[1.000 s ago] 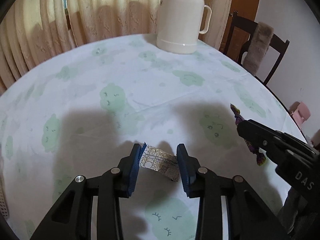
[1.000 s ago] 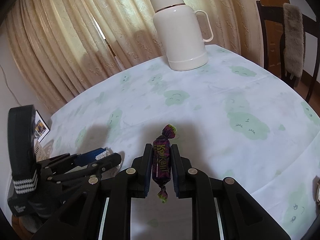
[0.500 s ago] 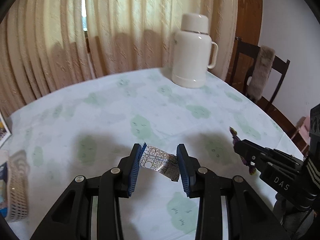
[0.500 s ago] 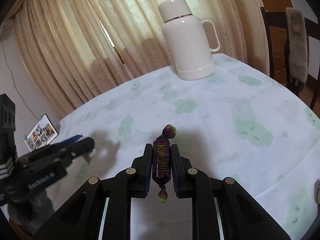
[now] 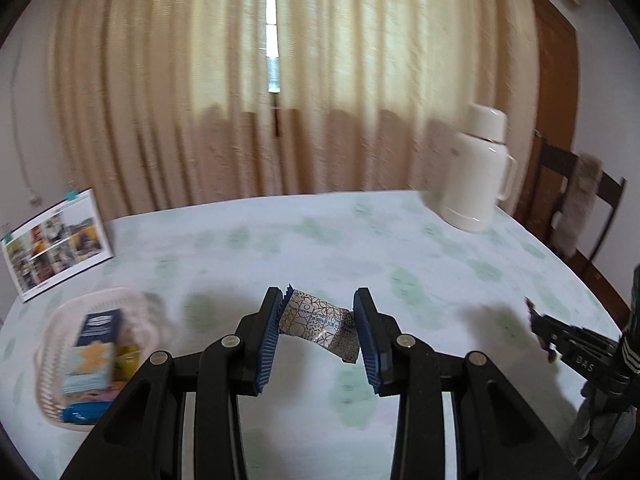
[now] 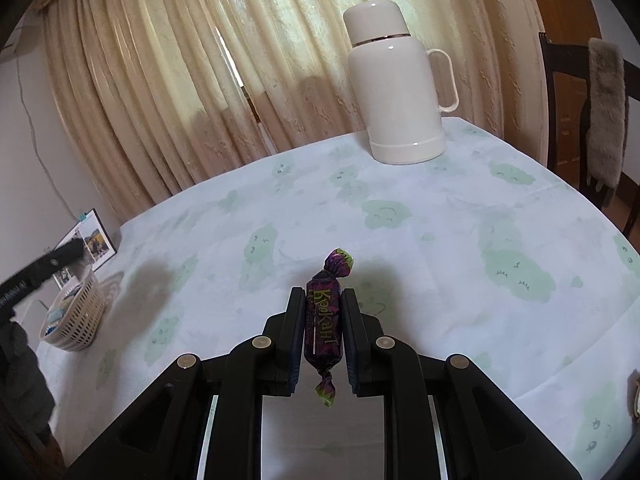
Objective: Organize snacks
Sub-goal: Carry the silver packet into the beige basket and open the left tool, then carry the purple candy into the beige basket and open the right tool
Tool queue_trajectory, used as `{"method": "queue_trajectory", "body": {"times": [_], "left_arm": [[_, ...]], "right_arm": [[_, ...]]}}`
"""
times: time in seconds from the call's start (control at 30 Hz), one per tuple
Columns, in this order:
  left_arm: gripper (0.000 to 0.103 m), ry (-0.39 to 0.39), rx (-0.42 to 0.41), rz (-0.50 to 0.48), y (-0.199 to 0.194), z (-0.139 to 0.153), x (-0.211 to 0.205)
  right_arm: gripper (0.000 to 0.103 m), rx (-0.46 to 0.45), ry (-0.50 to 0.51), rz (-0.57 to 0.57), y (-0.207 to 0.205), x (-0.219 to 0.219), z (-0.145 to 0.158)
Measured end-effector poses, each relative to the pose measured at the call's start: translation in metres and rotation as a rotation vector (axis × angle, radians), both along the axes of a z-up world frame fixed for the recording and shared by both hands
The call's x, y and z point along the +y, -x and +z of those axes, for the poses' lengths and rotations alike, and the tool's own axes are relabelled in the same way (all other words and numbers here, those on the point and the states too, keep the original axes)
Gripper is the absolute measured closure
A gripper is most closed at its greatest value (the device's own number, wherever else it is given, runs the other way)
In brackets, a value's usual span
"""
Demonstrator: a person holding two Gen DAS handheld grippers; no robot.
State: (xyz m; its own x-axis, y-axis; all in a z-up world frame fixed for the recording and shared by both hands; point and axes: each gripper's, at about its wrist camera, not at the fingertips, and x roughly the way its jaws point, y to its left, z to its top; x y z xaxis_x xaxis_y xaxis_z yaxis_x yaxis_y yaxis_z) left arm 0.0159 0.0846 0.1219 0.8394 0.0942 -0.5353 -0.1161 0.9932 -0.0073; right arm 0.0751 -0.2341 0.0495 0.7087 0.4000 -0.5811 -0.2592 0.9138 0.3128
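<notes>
Your left claw (image 5: pixel 316 326) hangs above the tabletop (image 5: pixel 320 240), its blue pads pinching a patterned silver snack (image 5: pixel 318 324) crosswise, the wrapper tilted with its lower corner toward the right pad. Down to the left of that claw sits a white basket (image 5: pixel 52 344), blurred, with a blue-and-white box (image 5: pixel 94 350) and other packets inside. Beyond the basket, farther left, a photo card (image 5: pixel 56 244) stands propped at the tabletop's edge. Far ahead and to the right of the claw stands a cream flask (image 5: pixel 478 178), upright before the curtain (image 5: pixel 280 80).

Your right claw (image 6: pixel 322 330) is pressed tight on a purple candy (image 6: pixel 323 326), held lengthwise between the pads, one twisted end pointing forward past the tips, the other hanging below. It too is clear of the tabletop (image 6: pixel 400 260). From this claw the basket (image 6: pixel 74 318) lies well to the left, with the left claw (image 6: pixel 70 252) above it, blurred. The flask (image 6: pixel 398 84) stands far ahead, slightly right, and a dark chair (image 6: pixel 600 100) draped with grey fur is off to the right beyond the tabletop.
</notes>
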Motion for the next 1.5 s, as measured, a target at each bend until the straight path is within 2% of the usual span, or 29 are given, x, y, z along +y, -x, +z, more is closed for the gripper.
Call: {"method": "queue_trajectory", "body": {"times": [0.23, 0.47, 0.83, 1.0, 1.2, 1.27, 1.5], "left_arm": [[0.07, 0.043, -0.014, 0.132, 0.014, 0.001, 0.059], [0.069, -0.013, -0.02, 0.253, 0.028, -0.004, 0.098], [0.065, -0.006, -0.022, 0.369, 0.041, -0.008, 0.138], [0.037, 0.022, -0.034, 0.401, 0.045, -0.007, 0.147], [0.027, -0.019, -0.067, 0.429, 0.051, -0.003, 0.146], [0.02, -0.027, -0.073, 0.434, 0.053, -0.002, 0.146], [0.018, -0.052, -0.097, 0.442, 0.061, 0.002, 0.145]], "right_arm": [[0.084, 0.008, 0.032, 0.006, -0.001, 0.006, -0.004], [0.084, 0.001, 0.055, 0.038, 0.001, 0.015, -0.007], [0.084, 0.013, 0.046, 0.006, 0.0, 0.012, -0.008], [0.084, 0.015, 0.045, -0.005, -0.001, 0.011, -0.009], [0.084, 0.016, 0.047, -0.009, -0.001, 0.01, -0.008], [0.084, 0.015, 0.047, -0.01, -0.001, 0.01, -0.008], [0.084, 0.016, 0.051, -0.026, -0.001, 0.01, -0.008]]}}
